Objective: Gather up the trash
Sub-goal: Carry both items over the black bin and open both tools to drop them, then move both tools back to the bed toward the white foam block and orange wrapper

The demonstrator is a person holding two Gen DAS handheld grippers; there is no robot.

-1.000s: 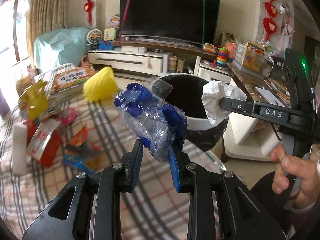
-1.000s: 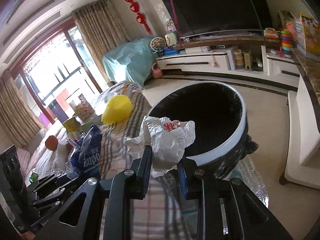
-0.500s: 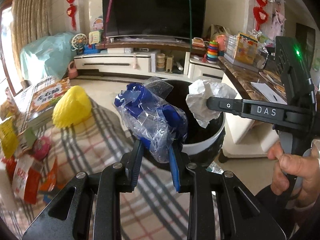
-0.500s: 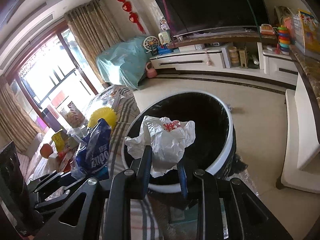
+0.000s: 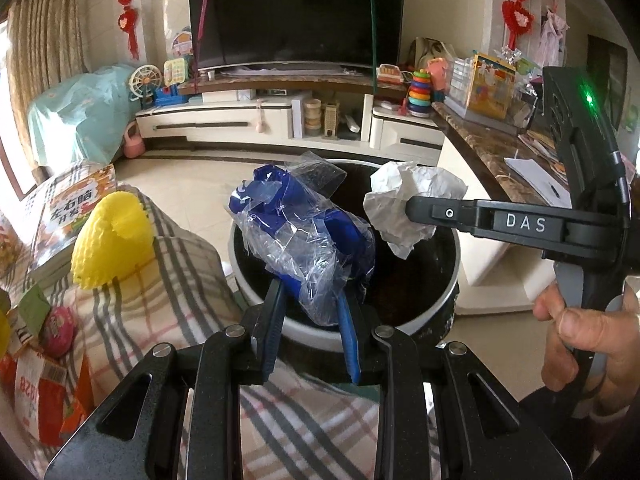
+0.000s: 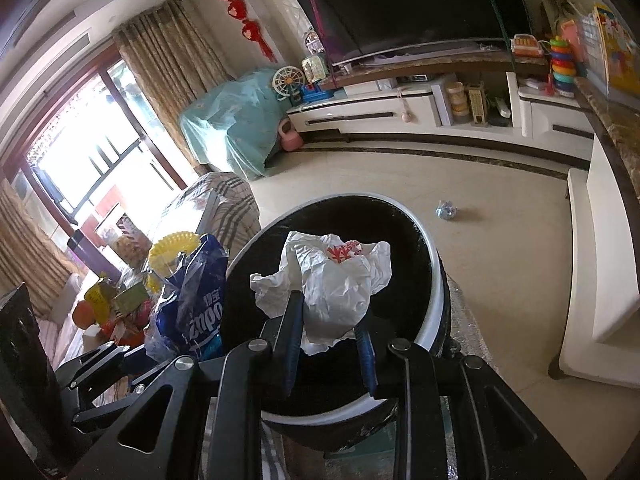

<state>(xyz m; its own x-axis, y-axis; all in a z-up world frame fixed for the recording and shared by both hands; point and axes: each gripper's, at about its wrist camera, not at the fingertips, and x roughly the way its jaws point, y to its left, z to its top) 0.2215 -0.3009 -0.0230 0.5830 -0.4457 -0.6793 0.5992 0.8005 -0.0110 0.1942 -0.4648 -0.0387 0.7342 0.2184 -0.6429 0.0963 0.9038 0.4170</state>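
Note:
My left gripper (image 5: 312, 292) is shut on a crumpled blue and clear plastic wrapper (image 5: 304, 232), held over the near rim of the trash bin (image 5: 436, 304), a round white bin with a black liner. In the left wrist view my right gripper (image 5: 416, 208) reaches in from the right, and a hand (image 5: 580, 328) grips its handle. It is shut on a crumpled white bag (image 5: 412, 196) above the bin's mouth. In the right wrist view the white bag (image 6: 336, 280) with a red print sits between the right gripper's (image 6: 330, 312) fingers over the bin (image 6: 434, 312). The blue wrapper (image 6: 192, 300) hangs at the left.
A plaid-covered table (image 5: 180, 280) at the left carries a yellow foam net (image 5: 112, 240), books (image 5: 68, 208) and snack wrappers (image 5: 36, 384). A small crumpled scrap (image 6: 446, 210) lies on the tiled floor beyond the bin. A marble-topped counter (image 5: 492, 152) runs along the right.
Both grippers have carried their trash away from the table to the right, and now stand over the bin's opening. Neither grip has changed.

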